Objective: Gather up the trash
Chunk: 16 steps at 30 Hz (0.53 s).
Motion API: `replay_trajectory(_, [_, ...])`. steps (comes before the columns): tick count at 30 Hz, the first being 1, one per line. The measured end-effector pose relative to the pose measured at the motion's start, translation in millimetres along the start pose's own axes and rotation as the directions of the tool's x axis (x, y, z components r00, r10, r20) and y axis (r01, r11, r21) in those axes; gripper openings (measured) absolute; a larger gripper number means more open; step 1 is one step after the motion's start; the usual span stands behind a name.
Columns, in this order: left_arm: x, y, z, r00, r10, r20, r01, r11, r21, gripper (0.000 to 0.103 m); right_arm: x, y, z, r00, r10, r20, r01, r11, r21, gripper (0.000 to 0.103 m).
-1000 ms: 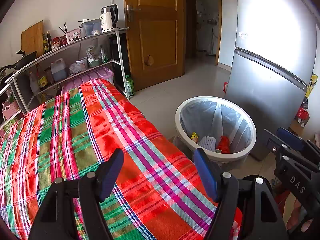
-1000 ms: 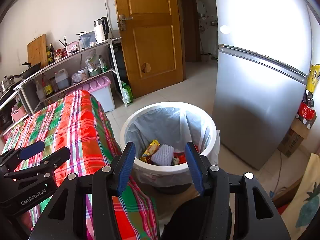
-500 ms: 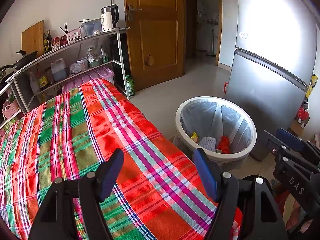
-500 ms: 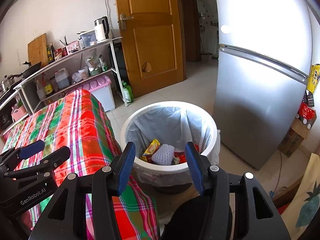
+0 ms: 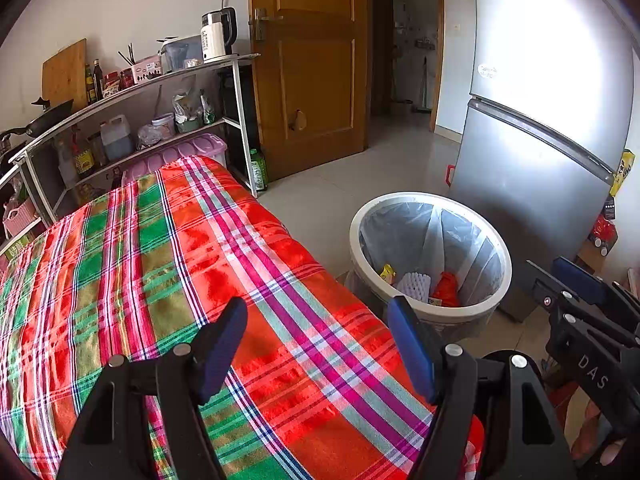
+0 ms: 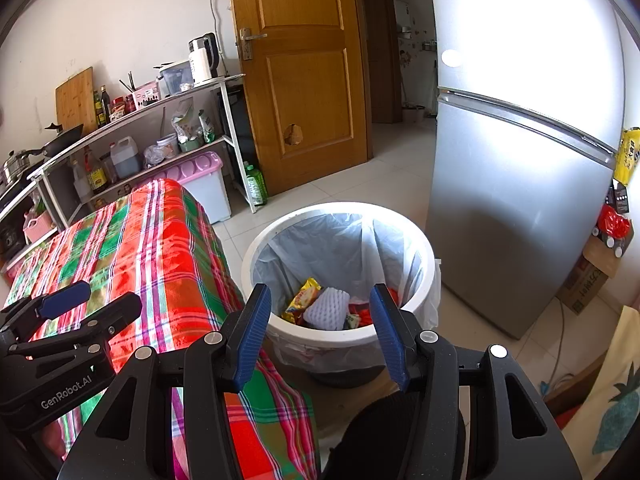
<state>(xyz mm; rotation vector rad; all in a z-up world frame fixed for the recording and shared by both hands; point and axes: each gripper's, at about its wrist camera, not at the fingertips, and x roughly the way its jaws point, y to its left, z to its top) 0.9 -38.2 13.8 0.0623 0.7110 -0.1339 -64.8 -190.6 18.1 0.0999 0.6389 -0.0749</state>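
A white trash bin (image 6: 340,334) lined with a clear bag stands on the floor beside the table. Inside lie a yellow snack wrapper (image 6: 301,300), a white foam net (image 6: 327,309) and red wrappers (image 5: 445,290). My right gripper (image 6: 320,334) hangs open just in front of the bin's near rim, nothing between its blue pads. My left gripper (image 5: 316,346) is open above the plaid tablecloth (image 5: 160,272), empty too. The bin (image 5: 432,312) sits to its right. Each gripper shows at the edge of the other's view.
A silver fridge (image 6: 520,184) stands right behind the bin. A metal shelf rack (image 5: 132,120) with bottles, a kettle and a pink-lidded box lines the far wall. A wooden door (image 5: 312,64) is behind it. A cardboard box (image 6: 588,280) sits by the fridge.
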Motion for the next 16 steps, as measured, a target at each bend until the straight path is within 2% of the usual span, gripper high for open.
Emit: replay_trajectory(16, [1.7,1.6,-0.1,1.000,-0.004,-0.007,0.004,1.000,-0.004,0.074,0.1,0.1,0.3,1.000,0.001,-0.001,-0.001,1.000,0.000,0.052])
